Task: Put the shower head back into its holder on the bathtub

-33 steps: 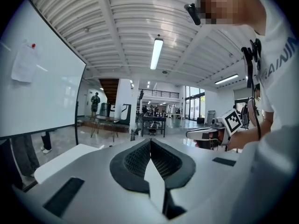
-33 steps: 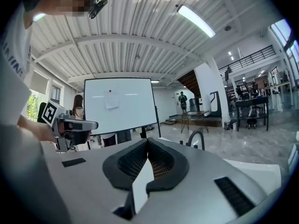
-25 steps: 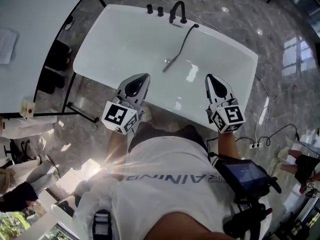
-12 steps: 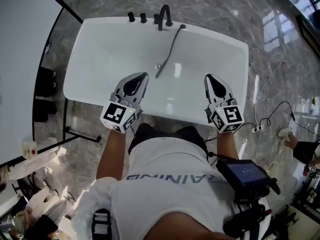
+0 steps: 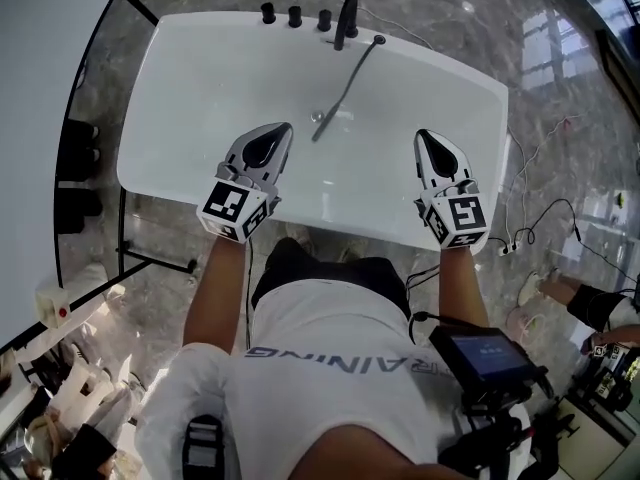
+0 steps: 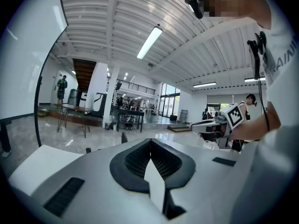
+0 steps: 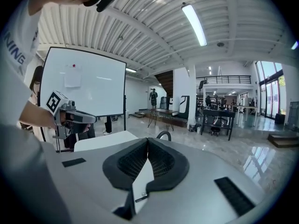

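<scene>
1. The left tongs [image 5: 277, 130] hung over the near rim of the oval white bathtub [image 5: 200, 78]. They were clenched: in the left gripper view the black ribbed pads [image 6: 135, 160] of the left tongs [image 6: 150, 146] met along one line, with nothing between them.
2. The right tongs [image 5: 428, 140] hung over the same rim, well apart from the left pair. They were likewise clenched and empty, and in the right gripper view the right tongs [image 7: 147, 146] showed their pads pressed together.
3. The slim grey shower head [image 5: 323, 125] lay on the tub's floor ahead of both tongs and between them. It was nearer the left tips than the right and touched neither.
4. Its dark hose [image 5: 357, 71] ran away from the tongs to the far rim, ending just right of the black curved faucet [image 5: 347, 18].
5. Three black round knobs [image 5: 295, 15] stood in a row left of the faucet, far ahead of the left tongs. Which fitting was the holder could not be told.
6. From the left gripper view the right tongs [image 6: 194, 124] showed off to the right, carried in a hand.
7. From the right gripper view the left tongs [image 7: 95, 118] showed off to the left in front of a black-framed whiteboard [image 7: 84, 85]. The faucet's arch [image 7: 163, 135] rose just beyond the right tips.
8. Grey marble floor [image 5: 590, 168] surrounded the tub, with thin cables [image 5: 530, 208] lying to the right of the right tongs.
</scene>
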{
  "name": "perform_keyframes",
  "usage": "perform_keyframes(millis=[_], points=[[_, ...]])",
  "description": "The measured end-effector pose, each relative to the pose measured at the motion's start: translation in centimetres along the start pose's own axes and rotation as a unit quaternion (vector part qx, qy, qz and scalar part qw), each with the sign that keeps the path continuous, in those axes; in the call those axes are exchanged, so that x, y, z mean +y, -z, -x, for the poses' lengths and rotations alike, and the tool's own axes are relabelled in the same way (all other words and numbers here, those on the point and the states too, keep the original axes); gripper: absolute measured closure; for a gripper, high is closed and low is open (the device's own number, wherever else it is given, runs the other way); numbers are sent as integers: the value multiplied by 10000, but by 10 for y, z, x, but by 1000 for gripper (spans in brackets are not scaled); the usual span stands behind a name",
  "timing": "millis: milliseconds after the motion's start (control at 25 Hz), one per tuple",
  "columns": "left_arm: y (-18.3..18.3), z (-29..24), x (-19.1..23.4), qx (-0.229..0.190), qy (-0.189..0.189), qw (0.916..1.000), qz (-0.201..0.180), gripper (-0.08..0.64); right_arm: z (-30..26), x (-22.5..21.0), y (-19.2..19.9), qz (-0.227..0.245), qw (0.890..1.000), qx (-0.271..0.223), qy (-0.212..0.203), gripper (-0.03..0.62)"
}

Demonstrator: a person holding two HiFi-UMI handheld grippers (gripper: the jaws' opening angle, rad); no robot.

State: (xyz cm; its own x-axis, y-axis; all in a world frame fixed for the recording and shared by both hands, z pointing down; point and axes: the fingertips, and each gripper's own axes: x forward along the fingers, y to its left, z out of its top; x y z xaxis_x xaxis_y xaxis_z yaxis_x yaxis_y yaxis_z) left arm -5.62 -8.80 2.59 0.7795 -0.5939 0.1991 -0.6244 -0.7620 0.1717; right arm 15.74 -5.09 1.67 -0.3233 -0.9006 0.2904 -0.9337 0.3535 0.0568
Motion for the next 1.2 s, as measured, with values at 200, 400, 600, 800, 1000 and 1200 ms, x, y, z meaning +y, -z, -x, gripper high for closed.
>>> perform_keyframes(millis=[200, 400, 600, 800, 1000, 1200], points=[[37, -31, 26, 42, -221, 9997, 138, 543, -46, -21, 40, 195, 9994, 131, -252, 580], [106, -66, 58, 35, -515, 9979, 393, 543, -110, -16, 119, 404, 9948, 485, -794, 580], [175, -104, 90, 130, -583, 9977, 327, 543, -177, -10, 193, 622, 9880, 727, -1212, 580], [254, -129, 123, 218, -668, 9968, 391, 543, -233, -1, 275, 533, 9851, 924, -1348, 580], [329, -152, 147, 223, -638, 9967, 459, 543, -281, 22, 358, 790, 9776, 1120, -1597, 580], [411, -174, 186, 331, -926, 9914, 859, 543, -330, 28, 435, 1164, 9662, 1389, -1834, 578]])
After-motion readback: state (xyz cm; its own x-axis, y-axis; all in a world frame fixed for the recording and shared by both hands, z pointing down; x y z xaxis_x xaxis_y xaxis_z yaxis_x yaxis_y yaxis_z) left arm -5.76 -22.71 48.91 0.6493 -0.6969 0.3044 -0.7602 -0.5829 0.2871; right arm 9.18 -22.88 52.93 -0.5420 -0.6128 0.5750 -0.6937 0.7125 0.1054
